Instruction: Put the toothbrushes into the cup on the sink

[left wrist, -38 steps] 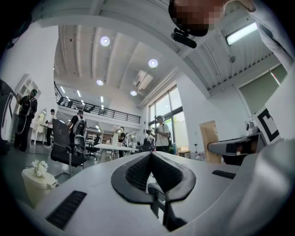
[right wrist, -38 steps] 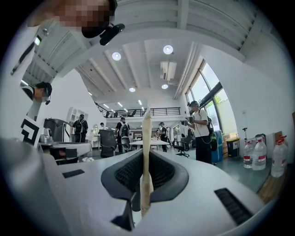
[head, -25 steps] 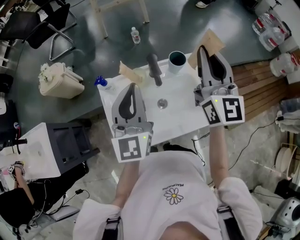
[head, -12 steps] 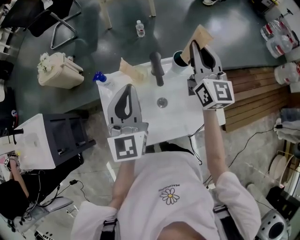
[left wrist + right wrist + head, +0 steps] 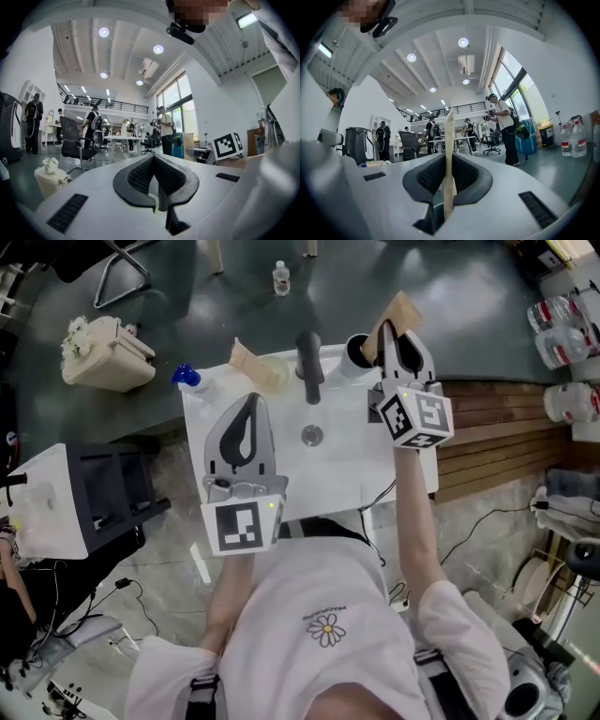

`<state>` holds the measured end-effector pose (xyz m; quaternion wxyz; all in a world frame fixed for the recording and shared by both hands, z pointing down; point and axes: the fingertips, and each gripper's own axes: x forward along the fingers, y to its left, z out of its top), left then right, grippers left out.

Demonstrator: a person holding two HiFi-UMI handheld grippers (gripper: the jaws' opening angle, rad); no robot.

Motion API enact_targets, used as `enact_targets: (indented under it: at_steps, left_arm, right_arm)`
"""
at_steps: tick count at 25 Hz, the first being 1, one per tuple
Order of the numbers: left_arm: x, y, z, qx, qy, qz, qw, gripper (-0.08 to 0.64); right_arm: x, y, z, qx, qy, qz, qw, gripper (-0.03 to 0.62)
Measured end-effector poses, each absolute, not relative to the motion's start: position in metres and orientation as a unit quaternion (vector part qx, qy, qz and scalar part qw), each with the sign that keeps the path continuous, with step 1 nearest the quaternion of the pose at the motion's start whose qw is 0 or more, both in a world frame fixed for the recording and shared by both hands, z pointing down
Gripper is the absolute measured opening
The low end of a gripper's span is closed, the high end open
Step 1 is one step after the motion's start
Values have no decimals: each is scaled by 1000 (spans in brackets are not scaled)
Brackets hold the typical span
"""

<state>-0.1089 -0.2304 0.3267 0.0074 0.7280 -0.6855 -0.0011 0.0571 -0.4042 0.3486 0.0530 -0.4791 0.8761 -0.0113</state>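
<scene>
A white sink (image 5: 347, 465) with a black faucet (image 5: 308, 366) and a drain (image 5: 311, 435) lies below me. The white cup (image 5: 355, 351) stands at its back right corner. My right gripper (image 5: 390, 331) hangs just right of the cup, shut on a thin beige toothbrush pack (image 5: 401, 311) that sticks up past the jaws. In the right gripper view the pack (image 5: 449, 140) stands upright between the pads. A second beige pack (image 5: 253, 367) lies at the sink's back left. Over the sink's left side, my left gripper (image 5: 247, 404) is shut with nothing in it (image 5: 153, 161).
A blue-capped bottle (image 5: 185, 377) stands at the sink's far left corner. On the floor are a small bottle (image 5: 281, 277), a beige bag (image 5: 101, 352) and a black-and-white cabinet (image 5: 84, 502). Wooden boards (image 5: 497, 437) and water jugs (image 5: 570, 324) lie to the right.
My right gripper has carried the beige pack forward and left, ending close beside the cup. The left gripper has kept its place over the sink. The head view has shifted.
</scene>
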Motion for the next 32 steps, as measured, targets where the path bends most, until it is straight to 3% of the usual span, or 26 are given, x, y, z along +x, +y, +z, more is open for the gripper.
enact_targets:
  at_steps: [14,17,23,32]
  left_arm:
    - [-108,-238,333,729,-685,0,13,15]
    - [-107,-239,332,732,-681,-1,12,15]
    - [-103,-238,332,738,-674,-3,12,15]
    - [-98,-235,320,752,-659,-18,1,15]
  right_arm:
    - [54,-407,382,-481,877,-15,4,31]
    - [54,-407,382,-482,876,-12,3,87]
    - [59,-404,369,-489,872,0,13,127]
    - [68,-393,303,-501,861,75,42,149]
